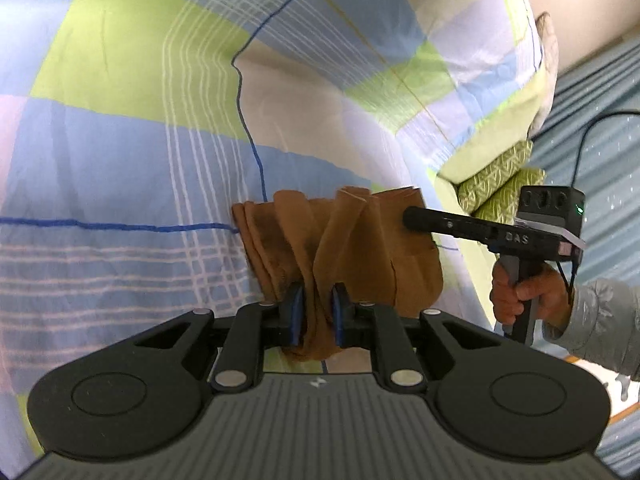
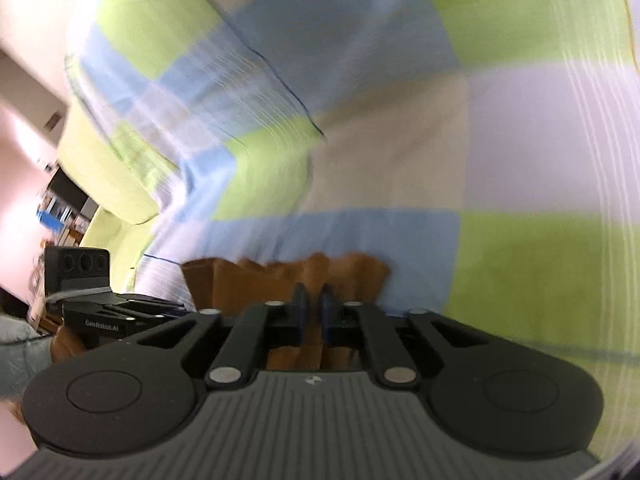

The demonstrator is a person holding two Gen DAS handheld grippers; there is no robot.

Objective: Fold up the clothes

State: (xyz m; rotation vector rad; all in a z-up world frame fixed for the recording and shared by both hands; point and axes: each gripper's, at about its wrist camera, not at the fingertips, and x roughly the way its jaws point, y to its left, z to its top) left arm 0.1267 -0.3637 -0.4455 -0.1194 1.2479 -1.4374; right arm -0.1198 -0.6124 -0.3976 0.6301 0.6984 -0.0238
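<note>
A brown garment [image 1: 340, 248] is seen bunched in vertical pleats over a checked bedsheet [image 1: 120, 160] of green, blue, lilac and beige squares. In the left wrist view its long axis runs roughly left to right across the picture, with one edge gathered toward the camera and the far edge lying along the sheet. The left gripper [image 1: 316, 312] is closed to a narrow gap, and a thick fold of the brown cloth is pinched between its blue-padded fingers [image 1: 297, 312]. The right gripper [image 2: 311, 312] is likewise nearly closed, with brown cloth clamped between its pads; this view is blurred, so finer detail cannot be told. In the left view the right gripper's fingertips are seen pressed against the garment's right part, the tool being held by the person's right hand [image 1: 524, 296]. A green patterned pillow [image 1: 500, 184] lies near the bed's edge.
</note>
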